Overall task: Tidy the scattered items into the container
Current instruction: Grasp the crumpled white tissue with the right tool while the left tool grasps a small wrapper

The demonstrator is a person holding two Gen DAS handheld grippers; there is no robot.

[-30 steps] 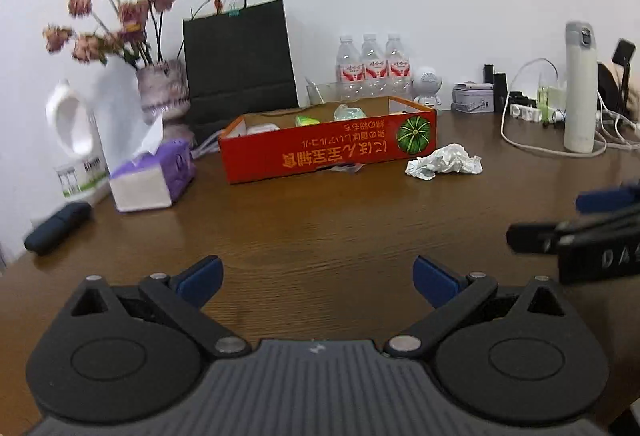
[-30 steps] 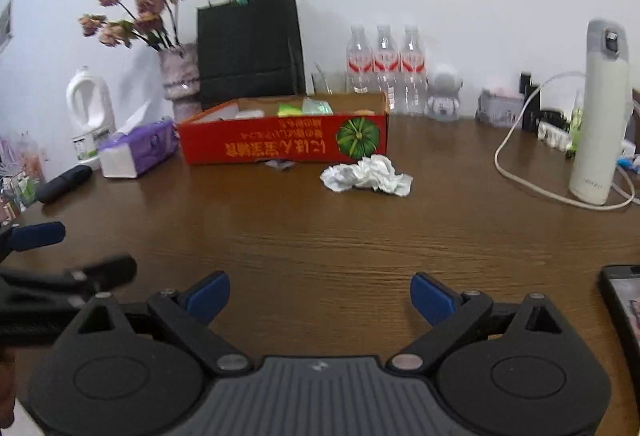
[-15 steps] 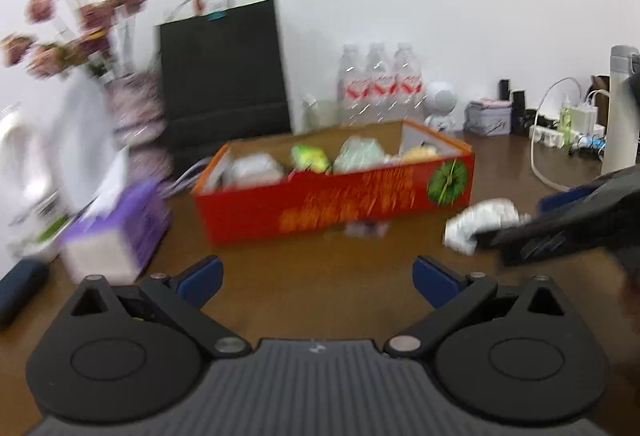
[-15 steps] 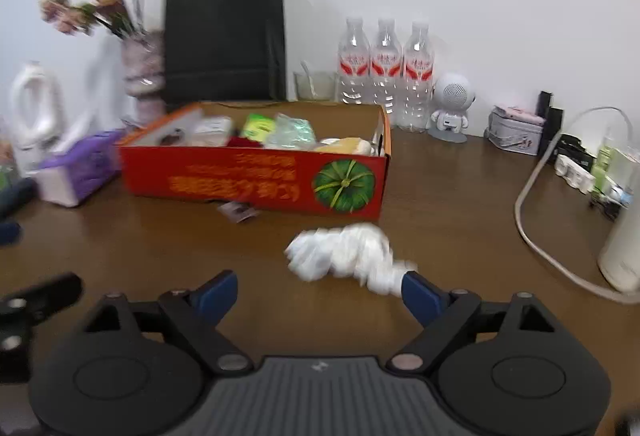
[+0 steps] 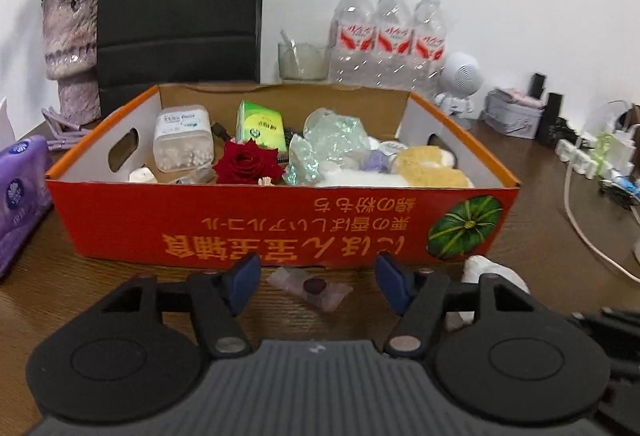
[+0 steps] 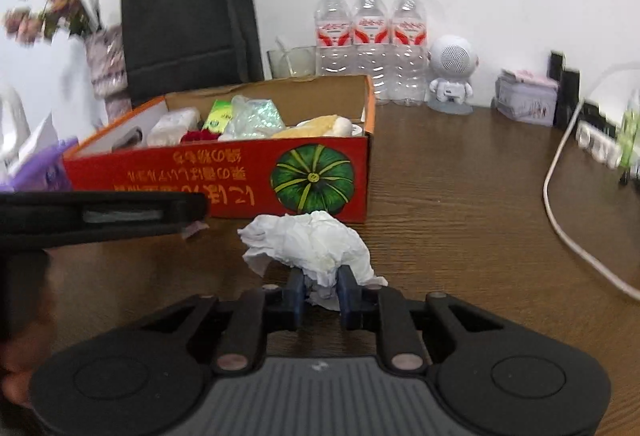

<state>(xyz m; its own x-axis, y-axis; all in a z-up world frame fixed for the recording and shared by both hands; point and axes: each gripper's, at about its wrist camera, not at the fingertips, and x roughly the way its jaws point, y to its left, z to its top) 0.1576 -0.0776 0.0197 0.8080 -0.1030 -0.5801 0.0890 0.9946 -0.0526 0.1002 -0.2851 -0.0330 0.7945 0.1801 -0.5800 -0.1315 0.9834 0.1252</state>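
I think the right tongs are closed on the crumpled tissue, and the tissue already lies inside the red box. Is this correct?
Not quite. The right tongs are closed on the crumpled tissue, but it lies on the wooden table in front of the red box, not inside it. The right wrist view shows this.

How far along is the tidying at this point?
Mostly done: the red cardboard box already holds many items. In hand: the right gripper has just closed on the crumpled white tissue. Left: the small clear packet on the table, between the closing left gripper fingers, ungripped.
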